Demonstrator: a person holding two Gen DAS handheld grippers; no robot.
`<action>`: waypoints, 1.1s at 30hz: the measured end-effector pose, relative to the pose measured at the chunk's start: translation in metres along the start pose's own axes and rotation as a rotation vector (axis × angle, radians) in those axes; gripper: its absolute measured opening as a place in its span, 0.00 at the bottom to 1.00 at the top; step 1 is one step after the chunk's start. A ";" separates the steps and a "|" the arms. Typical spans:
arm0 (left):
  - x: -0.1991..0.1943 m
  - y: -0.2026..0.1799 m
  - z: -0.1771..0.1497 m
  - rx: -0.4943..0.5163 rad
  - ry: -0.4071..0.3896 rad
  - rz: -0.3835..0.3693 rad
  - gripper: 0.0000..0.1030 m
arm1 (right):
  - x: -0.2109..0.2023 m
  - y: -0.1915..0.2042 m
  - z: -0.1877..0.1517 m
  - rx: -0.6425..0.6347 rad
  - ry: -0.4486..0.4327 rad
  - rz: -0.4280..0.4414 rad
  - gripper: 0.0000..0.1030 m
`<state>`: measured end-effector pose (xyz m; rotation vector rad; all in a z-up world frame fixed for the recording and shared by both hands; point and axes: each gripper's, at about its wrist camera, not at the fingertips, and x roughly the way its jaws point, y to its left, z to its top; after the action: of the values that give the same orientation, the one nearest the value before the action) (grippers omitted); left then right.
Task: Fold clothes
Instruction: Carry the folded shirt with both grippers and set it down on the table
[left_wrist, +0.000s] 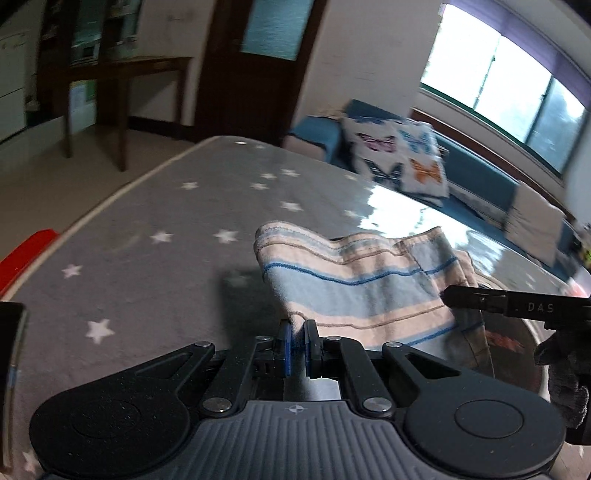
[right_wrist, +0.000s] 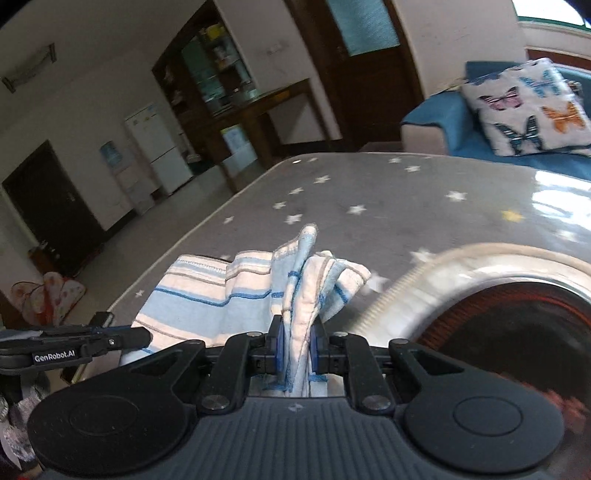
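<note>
The left tool (left_wrist: 298, 345) is nearly closed, its blue pads pinching a thin edge of the striped cloth (left_wrist: 354, 280). The right tool (right_wrist: 298, 345) is also narrow, clamped on a bunched, folded corner of the same cloth (right_wrist: 207, 295), which stands up in pleats between its pads. The cloth is pale blue and cream with thin darker blue lines. It hangs between the two tools just above the counter (left_wrist: 147, 229), which is covered with a grey sheet printed with white stars and, in the right wrist view, one yellow star (right_wrist: 513, 216).

Readable writing: in the left wrist view the side of the right tool shows the letters "DAS" (left_wrist: 541, 307); in the right wrist view the side of the left tool reads "GenRobot.AI" (right_wrist: 54, 357).

A round basket (right_wrist: 480, 288) with a pale rim sits at the right on the counter; its inside is dark and blurred, so its contents cannot be made out. A butterfly cushion (right_wrist: 532, 107) lies on a blue sofa (right_wrist: 436, 118) behind.
</note>
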<state>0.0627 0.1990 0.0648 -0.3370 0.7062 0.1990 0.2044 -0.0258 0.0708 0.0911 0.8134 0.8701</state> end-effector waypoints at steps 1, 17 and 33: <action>0.003 0.004 0.001 -0.008 0.001 0.012 0.07 | 0.008 0.002 0.004 -0.004 0.002 0.007 0.12; 0.036 -0.001 0.031 0.034 -0.013 0.031 0.09 | 0.054 0.020 0.025 -0.130 0.012 -0.078 0.18; 0.120 -0.036 0.047 0.080 0.045 -0.040 0.08 | 0.084 0.015 0.014 -0.160 0.062 -0.049 0.17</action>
<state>0.1908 0.1914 0.0274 -0.2796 0.7494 0.1251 0.2355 0.0469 0.0361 -0.0968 0.7971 0.8917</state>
